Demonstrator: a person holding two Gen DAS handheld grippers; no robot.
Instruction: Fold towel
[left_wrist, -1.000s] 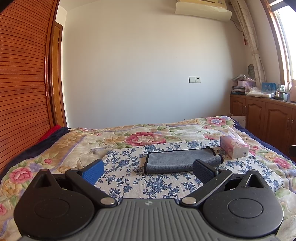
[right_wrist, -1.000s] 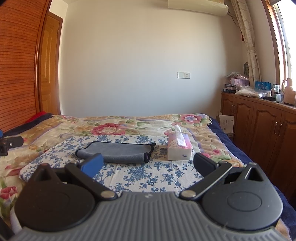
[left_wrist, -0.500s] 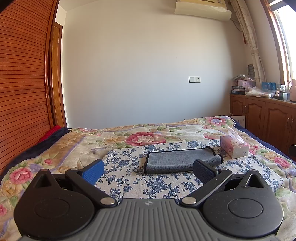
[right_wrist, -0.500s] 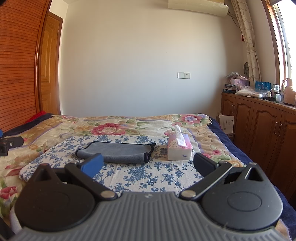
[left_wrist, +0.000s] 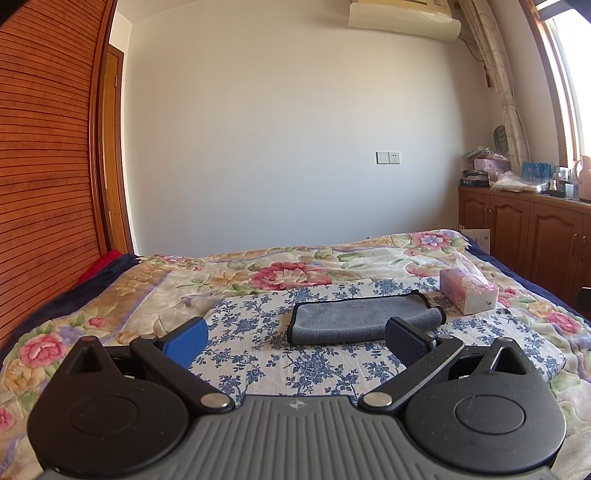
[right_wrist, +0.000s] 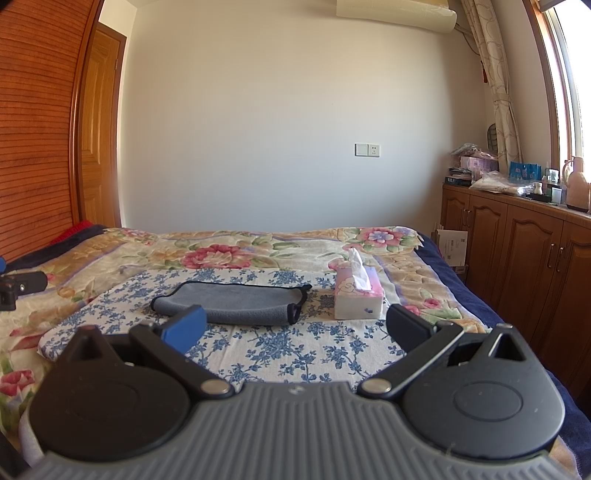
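Left gripper (left_wrist: 295, 339) fingers wide, empty, held back over bed (left_wrist: 155, 295). Towel (left_wrist: 354, 319) at 12 o'clock on blue-floral cloth (left_wrist: 258, 347), already doubled w/ rolled right end; probably near done, maybe 1 fold left. Right gripper (right_wrist: 293, 330) also wide, empty, towel (right_wrist: 236, 299) at 11 o'clock.

Tissue box (right_wrist: 357, 295) crowds towel's (right_wrist: 236, 301) right, prob.

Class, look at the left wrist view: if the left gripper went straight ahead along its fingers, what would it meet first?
Most likely the grey towel on the blue-flowered cloth: it lies ahead of the open left gripper, between its fingers and slightly right of centre. Depth is unclear, so it might pass above.
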